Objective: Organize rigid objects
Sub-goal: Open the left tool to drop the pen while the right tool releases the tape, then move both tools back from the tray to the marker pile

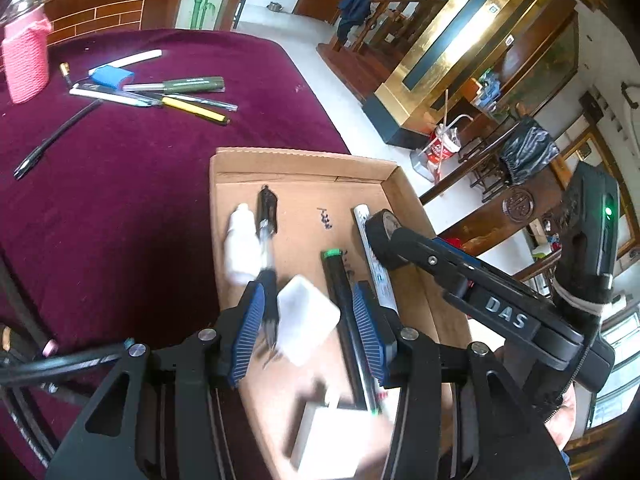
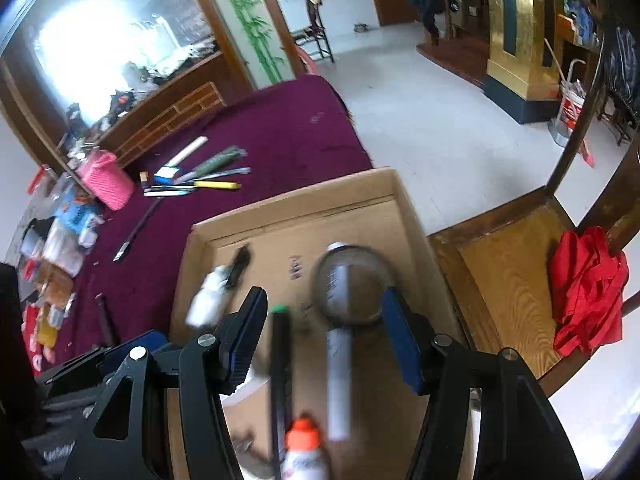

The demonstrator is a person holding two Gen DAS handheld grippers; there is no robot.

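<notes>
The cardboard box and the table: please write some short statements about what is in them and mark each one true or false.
1. The cardboard box lies on a purple tablecloth. True.
2. The yellow pen is inside the box. False: it lies on the tablecloth among other pens.
3. A white bottle lies in the box. True.
4. The left hand-held gripper is fully shut. False: its jaws stand apart over a white block, without pressing it.
5. A black roll of tape sits by the right hand-held gripper. True.
6. The pink knitted holder is in the box. False: it stands on the tablecloth.
</notes>
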